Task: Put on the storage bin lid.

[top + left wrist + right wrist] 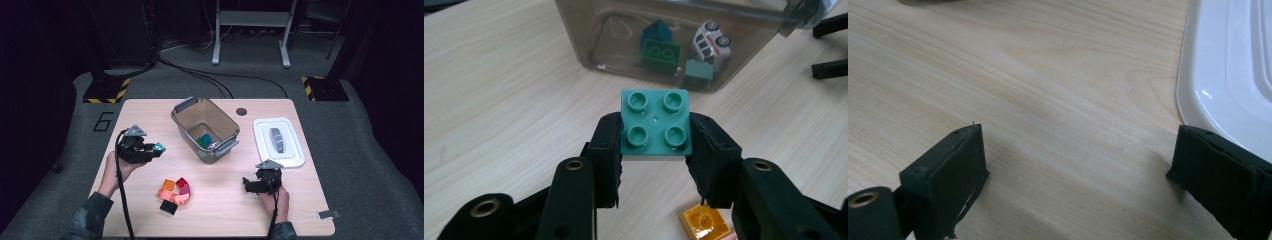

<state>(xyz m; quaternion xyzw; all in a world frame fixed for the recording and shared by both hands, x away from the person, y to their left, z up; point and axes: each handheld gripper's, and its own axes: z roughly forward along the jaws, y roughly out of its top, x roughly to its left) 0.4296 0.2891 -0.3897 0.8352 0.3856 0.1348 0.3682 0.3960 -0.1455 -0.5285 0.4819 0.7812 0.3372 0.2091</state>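
My left gripper (655,150) is shut on a teal four-stud brick (655,123), held above the table left of the clear plastic bin (186,131); from above the brick (159,147) shows at the jaw tips of that gripper (153,150). Inside the bin lie a green brick (660,54), a blue piece (657,33), a teal piece (698,70) and a small white toy car (711,42). My right gripper (248,184) rests low at the table's front right, open, nothing between its jaws (1075,165).
A pile of loose bricks (175,194), orange, red, pink and black, lies front centre; an orange one (705,225) sits below my left jaws. The bin's white lid (277,141) lies right of the bin, its edge (1220,75) close to my right gripper.
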